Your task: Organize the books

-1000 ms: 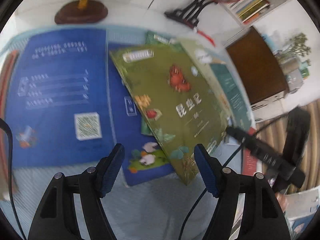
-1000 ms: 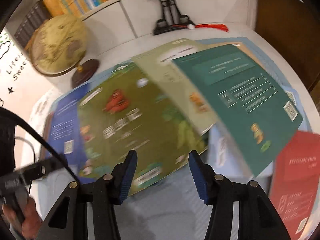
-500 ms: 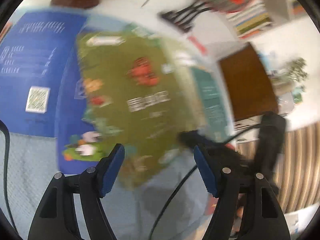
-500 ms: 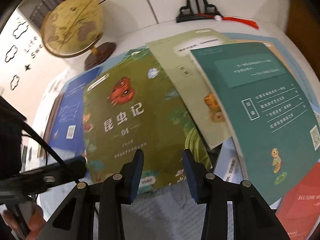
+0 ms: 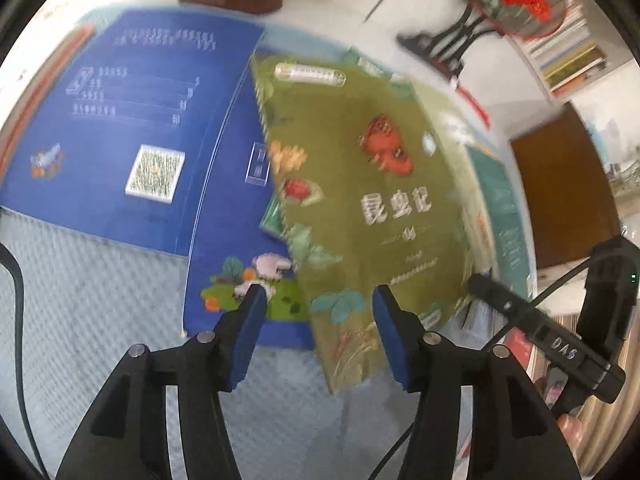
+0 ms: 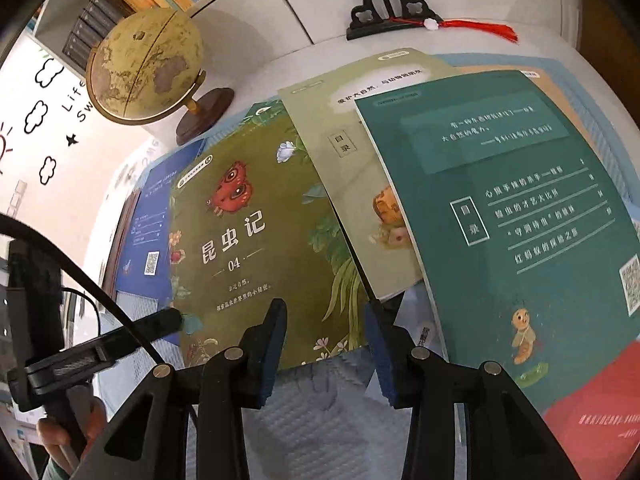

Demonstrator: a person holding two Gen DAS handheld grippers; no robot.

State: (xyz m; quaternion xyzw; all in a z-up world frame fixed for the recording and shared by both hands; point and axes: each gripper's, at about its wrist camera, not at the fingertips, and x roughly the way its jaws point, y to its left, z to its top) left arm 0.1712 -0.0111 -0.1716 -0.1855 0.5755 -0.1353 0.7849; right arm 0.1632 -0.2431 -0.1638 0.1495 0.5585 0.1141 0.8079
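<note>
Nearest the cameras, both grippers hung over the pale textured mat, pointed steeply down at the near edge of the olive book. That looked like the book being gone for: it lay topmost and askew over the others, so its lower edge was free to take.

The left gripper had its jaws closing but still well apart. Through its camera the olive book's lower corner showed between the blue pads, with no pad seen pressing on it. It held nothing.

The right gripper had its jaws fairly narrow, with a clear gap. The olive book's bottom edge sat in that gap, apparently below the pads; I could not tell whether either pad touched it. Nothing was gripped.

Further out, the books lay fanned and overlapping, not yet stacked: a blue book on the left partly under the olive one, a pale green book and a teal book overlapping to the right, a red book at the near right edge.

Beyond stood a globe and a black stand, with shelved books behind.
</note>
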